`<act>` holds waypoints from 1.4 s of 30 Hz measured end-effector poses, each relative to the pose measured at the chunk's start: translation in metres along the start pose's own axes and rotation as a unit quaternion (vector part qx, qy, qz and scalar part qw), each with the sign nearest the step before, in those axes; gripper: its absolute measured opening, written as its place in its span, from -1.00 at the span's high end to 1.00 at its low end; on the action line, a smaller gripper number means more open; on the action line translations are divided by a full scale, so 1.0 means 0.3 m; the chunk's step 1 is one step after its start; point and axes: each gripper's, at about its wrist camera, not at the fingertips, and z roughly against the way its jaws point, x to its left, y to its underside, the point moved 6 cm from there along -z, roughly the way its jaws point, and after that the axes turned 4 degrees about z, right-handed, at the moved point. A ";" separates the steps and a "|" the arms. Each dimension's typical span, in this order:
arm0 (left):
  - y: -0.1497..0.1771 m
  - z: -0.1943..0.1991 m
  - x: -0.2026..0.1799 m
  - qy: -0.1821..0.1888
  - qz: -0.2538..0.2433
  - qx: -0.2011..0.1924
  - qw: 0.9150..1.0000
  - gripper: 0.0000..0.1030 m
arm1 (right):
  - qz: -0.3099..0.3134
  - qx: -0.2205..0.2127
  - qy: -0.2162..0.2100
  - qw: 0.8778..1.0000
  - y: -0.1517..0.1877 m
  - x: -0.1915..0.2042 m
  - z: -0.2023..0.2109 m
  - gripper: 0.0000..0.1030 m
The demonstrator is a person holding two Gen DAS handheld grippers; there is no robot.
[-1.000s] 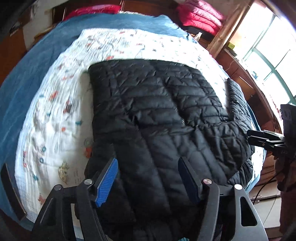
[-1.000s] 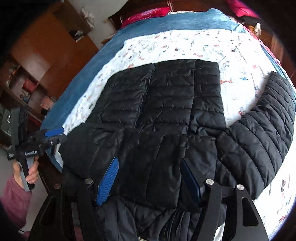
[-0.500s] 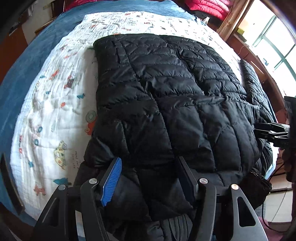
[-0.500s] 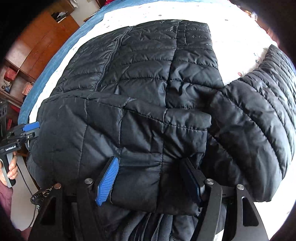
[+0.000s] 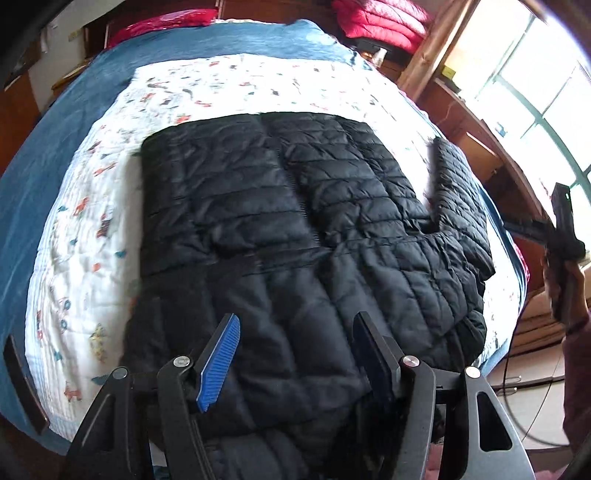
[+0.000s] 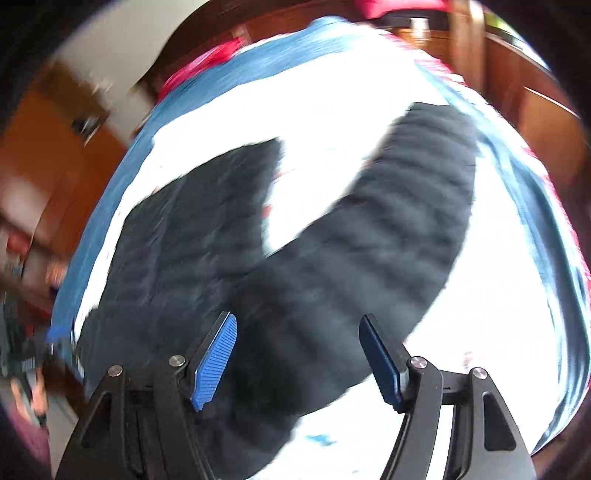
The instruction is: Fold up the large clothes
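A black quilted jacket (image 5: 280, 229) lies flat on a white patterned blanket (image 5: 74, 266), its near part folded across the body. One sleeve (image 5: 456, 192) sticks out to the right. My left gripper (image 5: 293, 356) hovers over the jacket's near end; its jaws are opening, the fabric lies under the gap and the pads do not press it. My right gripper (image 6: 297, 350) stands open above the sleeve (image 6: 399, 229) in a blurred right wrist view. It also shows at the right edge of the bed (image 5: 561, 236), held by a hand.
The blanket covers a blue bedspread (image 5: 48, 155). Red padded clothes (image 5: 380, 22) and a pink pillow (image 5: 162, 26) lie at the head of the bed. A wooden ledge (image 5: 476, 125) and a window (image 5: 543, 77) run along the right. A cable (image 5: 517, 391) lies on the floor.
The left gripper pulled back, so more of the jacket shows. The right gripper swept to the right, from over the folded body to over the outstretched sleeve.
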 end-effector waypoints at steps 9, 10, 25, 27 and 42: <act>0.000 -0.147 -0.147 0.011 0.010 0.056 0.998 -0.36 | -0.159 -0.035 -0.036 0.986 -0.140 -0.433 -0.111 -0.46; 0.002 -0.158 -0.160 0.007 0.007 0.061 0.998 -0.36 | -0.169 -0.039 -0.044 0.984 -0.153 -0.457 -0.132 -0.46; 0.002 -0.163 -0.117 -0.038 0.016 0.075 0.996 -0.36 | -0.239 -0.064 -0.155 0.956 -0.275 -0.462 -0.268 0.33; 0.003 -0.145 -0.094 -0.043 0.017 0.070 0.996 -0.36 | -0.232 -0.075 -0.149 0.958 -0.303 -0.439 -0.244 0.62; 0.054 0.152 0.140 -0.018 0.060 -0.052 0.997 -0.36 | 0.079 -0.183 -0.123 0.972 -0.338 0.445 0.353 0.73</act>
